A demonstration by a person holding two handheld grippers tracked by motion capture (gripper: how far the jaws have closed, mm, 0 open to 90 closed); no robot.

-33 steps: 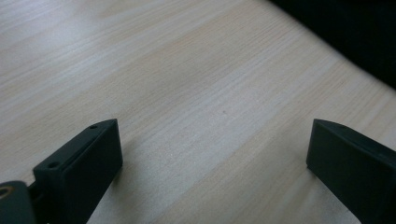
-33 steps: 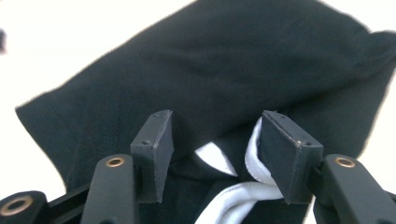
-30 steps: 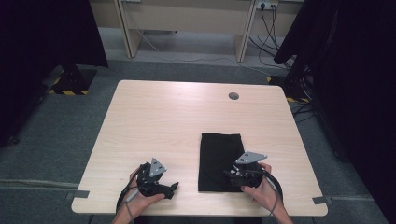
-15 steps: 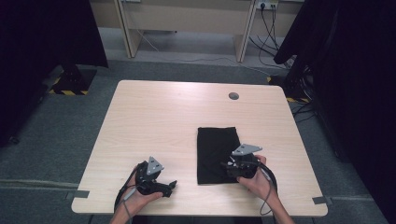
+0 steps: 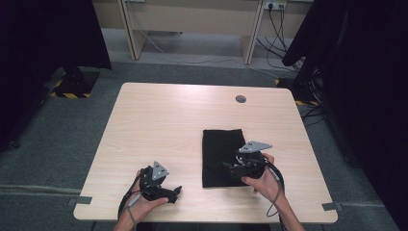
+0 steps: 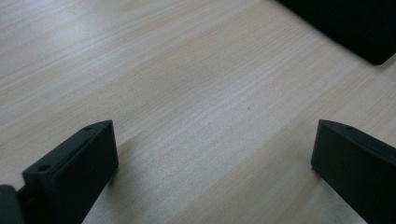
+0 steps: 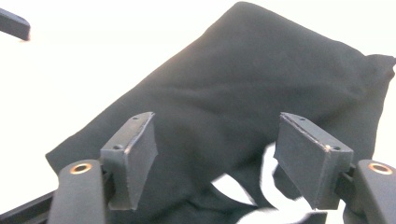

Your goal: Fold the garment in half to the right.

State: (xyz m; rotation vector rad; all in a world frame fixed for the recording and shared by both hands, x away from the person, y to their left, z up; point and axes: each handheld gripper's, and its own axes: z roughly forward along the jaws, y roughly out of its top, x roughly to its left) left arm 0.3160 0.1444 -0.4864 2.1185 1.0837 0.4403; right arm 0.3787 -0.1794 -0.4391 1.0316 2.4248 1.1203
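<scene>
A black folded cloth (image 5: 219, 149) lies flat on the right half of the pale wooden table (image 5: 163, 120). My right gripper (image 5: 230, 166) hovers low over the cloth's near right part, jaws open and pointing left. In the right gripper view the cloth (image 7: 243, 79) spreads out between and beyond the open right gripper (image 7: 215, 128), with a white print (image 7: 268, 184) near the bottom. My left gripper (image 5: 174, 192) rests at the near left of the table, open over bare wood. In the left gripper view the left gripper (image 6: 215, 140) stands wide open and a corner of the cloth (image 6: 355, 28) lies at the top right.
A round grey cable hole (image 5: 240, 99) sits in the far right part of the table. Grey tape strips (image 5: 79, 200) mark the near edge. Beyond the table stand a desk (image 5: 192, 19), trailing cables (image 5: 276, 19) and black curtains (image 5: 365, 72) on both sides.
My right gripper has moved left and slightly farther over the cloth, and the cloth seems shifted a little to the left. The left gripper has barely moved.
</scene>
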